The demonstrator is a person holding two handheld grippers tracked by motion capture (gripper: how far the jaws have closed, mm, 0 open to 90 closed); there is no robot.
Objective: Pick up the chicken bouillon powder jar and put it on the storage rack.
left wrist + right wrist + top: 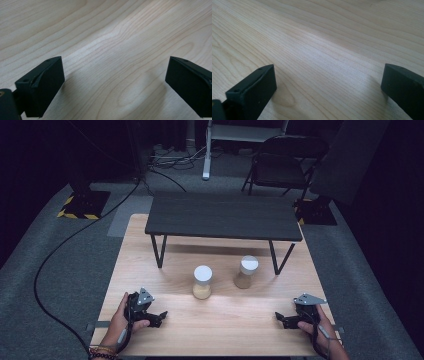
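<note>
Now my left tongs (159, 316) rest spread at seven o'clock on the table (220, 320), my right tongs (280, 318) spread at five, two shakers (202, 282) toward twelve.

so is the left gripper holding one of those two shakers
No: the left gripper has its jaws wide apart over bare wood, and both shakers stand farther off.

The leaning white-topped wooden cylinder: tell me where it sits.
In the high view, the leaning white-topped wooden cylinder stands on the light wooden table, right of the upright white-topped wooden cylinder and just before the small dark shelf's right legs.
</note>
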